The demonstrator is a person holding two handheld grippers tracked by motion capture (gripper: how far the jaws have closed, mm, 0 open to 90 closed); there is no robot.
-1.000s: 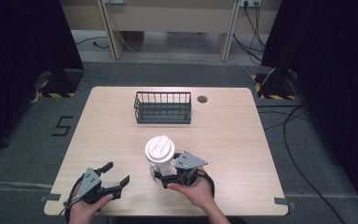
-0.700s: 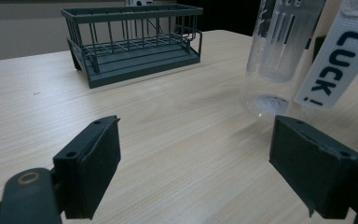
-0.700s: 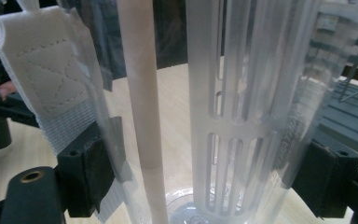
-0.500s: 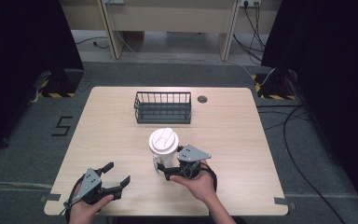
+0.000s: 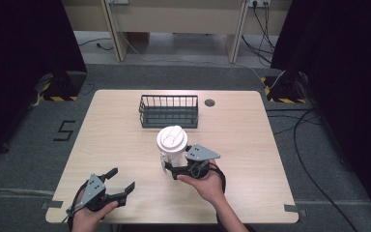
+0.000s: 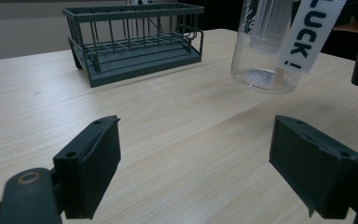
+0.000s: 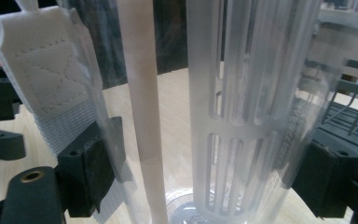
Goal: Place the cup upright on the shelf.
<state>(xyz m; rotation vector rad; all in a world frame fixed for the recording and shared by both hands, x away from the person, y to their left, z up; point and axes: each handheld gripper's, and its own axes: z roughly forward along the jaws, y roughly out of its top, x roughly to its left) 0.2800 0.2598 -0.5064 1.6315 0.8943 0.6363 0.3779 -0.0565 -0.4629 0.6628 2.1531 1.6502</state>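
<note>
Clear plastic bottle (image 5: 173,147) w/ white lid sits just on the near side of the dark wire basket (image 5: 169,110), a strip of bare wood between them; in the left gripper view its base (image 6: 265,77) hangs clear of the tabletop, shadow below. Right gripper (image 5: 170,166) clamps the bottle low on its wall, jaws pressed to either side, pads flush on the plastic in the right gripper view, w/ the white fabric strap (image 7: 51,88) caught under one pad. Inside the bottle: a slotted white tube (image 7: 233,116) and a plain white straw (image 7: 142,107), both upright; no liquid I can make out. Basket is empty, its rails and floor bare. Left gripper (image 5: 121,187) is well to the near-left of the basket, close to the table's near edge (image 5: 174,222), jaws wide apart, nothing between them, only wood grain in the gap. Plenty of free tabletop left and right of the basket; small round grommet hole (image 5: 209,102) just right of the basket, near the far edge. Strap tag (image 6: 310,32) w/ black lettering hangs down the bottle's side.
</note>
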